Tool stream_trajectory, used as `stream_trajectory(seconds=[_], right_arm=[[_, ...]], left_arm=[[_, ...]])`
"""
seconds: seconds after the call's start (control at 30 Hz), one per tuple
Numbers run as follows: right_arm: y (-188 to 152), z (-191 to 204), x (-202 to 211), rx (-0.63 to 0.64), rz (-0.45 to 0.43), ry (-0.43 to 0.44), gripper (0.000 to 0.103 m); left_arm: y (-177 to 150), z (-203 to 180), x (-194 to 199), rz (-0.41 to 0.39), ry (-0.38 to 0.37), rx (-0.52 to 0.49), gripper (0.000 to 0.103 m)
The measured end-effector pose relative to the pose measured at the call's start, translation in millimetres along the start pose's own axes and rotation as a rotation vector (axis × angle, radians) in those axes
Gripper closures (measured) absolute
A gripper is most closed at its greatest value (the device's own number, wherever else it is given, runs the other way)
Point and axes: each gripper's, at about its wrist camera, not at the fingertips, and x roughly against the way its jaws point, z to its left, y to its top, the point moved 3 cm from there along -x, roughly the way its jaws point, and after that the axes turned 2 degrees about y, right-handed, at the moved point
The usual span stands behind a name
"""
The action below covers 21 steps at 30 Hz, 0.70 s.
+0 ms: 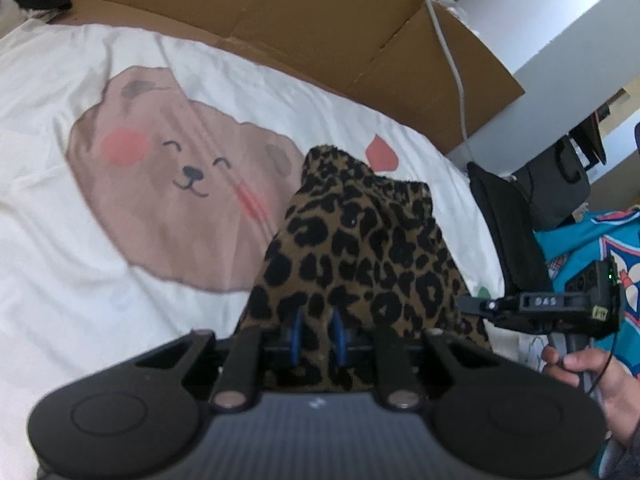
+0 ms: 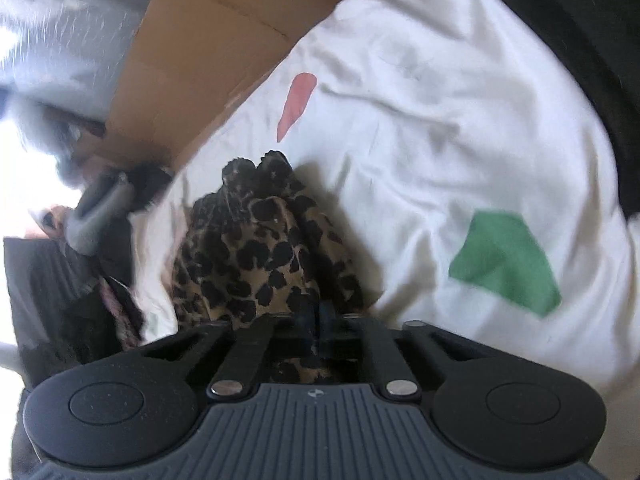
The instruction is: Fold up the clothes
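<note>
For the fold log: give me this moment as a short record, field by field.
garment: leopard-print cloth, bunched, lifted off the bed
left gripper: shut on the cloth's near edge
right gripper: shut on the cloth
surface: white bedsheet with a bear print and a green patch
behind the bed: flattened cardboard, white cable across it
person: hand holding the other gripper's handle, at the right edge of the left wrist view
fold state: not yet laid flat; no fold visible
</note>
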Motion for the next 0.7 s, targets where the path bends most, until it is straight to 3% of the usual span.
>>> stream_trajectory(seconds=[0.23,0.3,0.33,0.53,0.7], right_arm=[[2,-5,6,0.007,-0.033,-0.07,0.103],[1,-4,6,0.005,-0.04,-0.087,0.103],[1,-4,6,0.005,-0.042,-0.095,0.103],[-1,-1,11,0.021,-0.056,-0.112,0.103],[-1,-3,15,0.018,-0.064,-0.126,0.103]], left_arm=[[13,-2,-17,0.012,0.014,-0.039,0.086],[14,1,-27,0.035,0.048,-0.034,0.097],[14,4,-30,0.044,0.057,-0.024,0.097],[29,-7,-20,-0.022,0.004,-0.045,0.096],[47,-15,-36,-0.016,0.009,-0.094,0.096]])
